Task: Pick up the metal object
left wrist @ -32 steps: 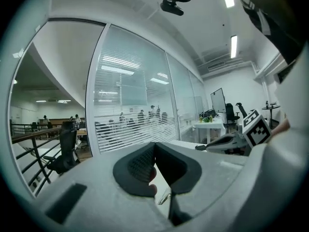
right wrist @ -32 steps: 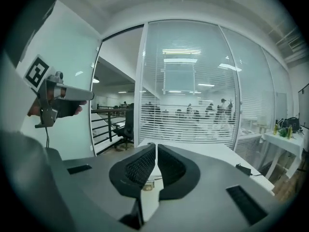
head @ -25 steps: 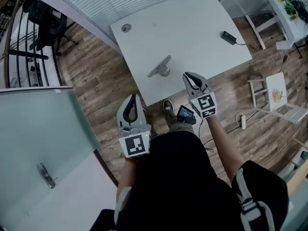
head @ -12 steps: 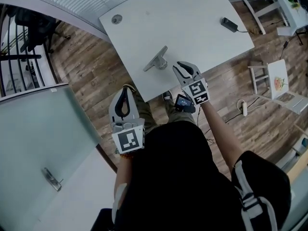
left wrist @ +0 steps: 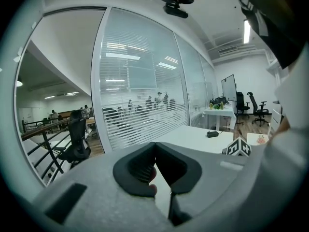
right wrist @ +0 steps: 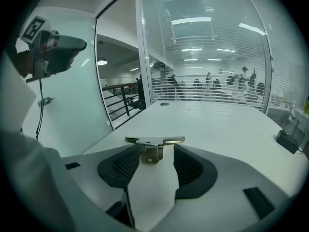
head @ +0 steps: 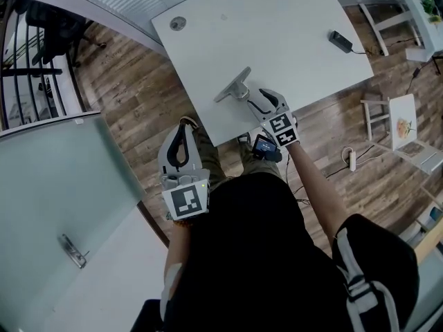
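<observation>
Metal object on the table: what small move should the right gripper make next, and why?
Probably ease the right gripper slightly forward. Its jaws have just been opening and stand apart; the metal object sits just at their tips, untouched.

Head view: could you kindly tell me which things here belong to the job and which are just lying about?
Job: metal bracket; right gripper, jaws just been opening, bracket at their tips, ungripped; white table under it.
Lying about: black power adapter; round grommet; left gripper, shut, off the table.
</observation>
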`<state>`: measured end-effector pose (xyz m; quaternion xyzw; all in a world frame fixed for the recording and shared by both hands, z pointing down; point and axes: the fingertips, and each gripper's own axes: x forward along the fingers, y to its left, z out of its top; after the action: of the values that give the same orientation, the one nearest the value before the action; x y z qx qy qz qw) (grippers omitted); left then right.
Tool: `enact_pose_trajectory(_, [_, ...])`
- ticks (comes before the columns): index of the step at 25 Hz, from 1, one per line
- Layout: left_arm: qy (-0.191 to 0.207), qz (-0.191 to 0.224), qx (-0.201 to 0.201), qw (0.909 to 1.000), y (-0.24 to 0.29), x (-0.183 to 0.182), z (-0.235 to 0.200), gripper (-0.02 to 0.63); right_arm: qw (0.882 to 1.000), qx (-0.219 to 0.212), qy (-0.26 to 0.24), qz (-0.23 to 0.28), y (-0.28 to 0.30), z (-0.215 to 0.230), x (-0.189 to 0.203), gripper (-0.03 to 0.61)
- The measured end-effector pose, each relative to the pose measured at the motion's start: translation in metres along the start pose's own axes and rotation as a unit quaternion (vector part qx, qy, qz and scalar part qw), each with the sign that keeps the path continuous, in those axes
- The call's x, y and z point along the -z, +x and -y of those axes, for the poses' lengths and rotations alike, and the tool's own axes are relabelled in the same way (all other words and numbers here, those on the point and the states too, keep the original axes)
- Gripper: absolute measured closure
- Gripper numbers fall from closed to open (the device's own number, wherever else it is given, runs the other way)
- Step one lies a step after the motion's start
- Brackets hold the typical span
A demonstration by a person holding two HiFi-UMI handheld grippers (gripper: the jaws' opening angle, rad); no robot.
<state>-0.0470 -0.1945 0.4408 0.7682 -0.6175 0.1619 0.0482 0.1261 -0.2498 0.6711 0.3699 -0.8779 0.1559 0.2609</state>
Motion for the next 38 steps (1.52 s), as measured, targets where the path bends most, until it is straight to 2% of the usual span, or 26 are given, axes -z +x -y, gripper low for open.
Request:
enact_pose_trajectory(6, [-0.010,-0.006,-0.014,0.9998,-0.002,0.005,-0.010,0.598,0.999,-0.019,-0.013,-0.033,0.023,-0.008,0.015,0.316])
enact_pose_trajectory(11, [-0.015,-0.010,-0.026,0.9995,-0.005,0.009,-0.020,0.598,0.999,-0.022,-0.021,-0.041,0.037,-0.015,0.017,0.302])
enact_pose_trajectory(16, [-0.016,-0.011,-0.034,0.9992,-0.010,0.012,-0.027,0.598,0.998,-0.024,-0.020,-0.048,0.050,-0.019,0.026,0.301])
enact_pose_trajectory(24, [-0.020,-0.013,-0.052,0.9984,-0.018,0.018,-0.035,0.598,0.998,-0.009,-0.012,-0.060,0.057,-0.018,0.024,0.301])
enact_pose_trajectory(30, [-0.024,-0.012,-0.058,0.9980,-0.020,0.019,-0.038,0.598,0.997,-0.014,-0.022,-0.067,0.065,-0.020,0.021,0.301])
enact_pose_trajectory(38, [-0.025,-0.009,-0.061,0.9978,-0.016,0.012,-0.042,0.598,0.995,0.007,-0.013,-0.099,0.073,-0.013,0.020,0.301])
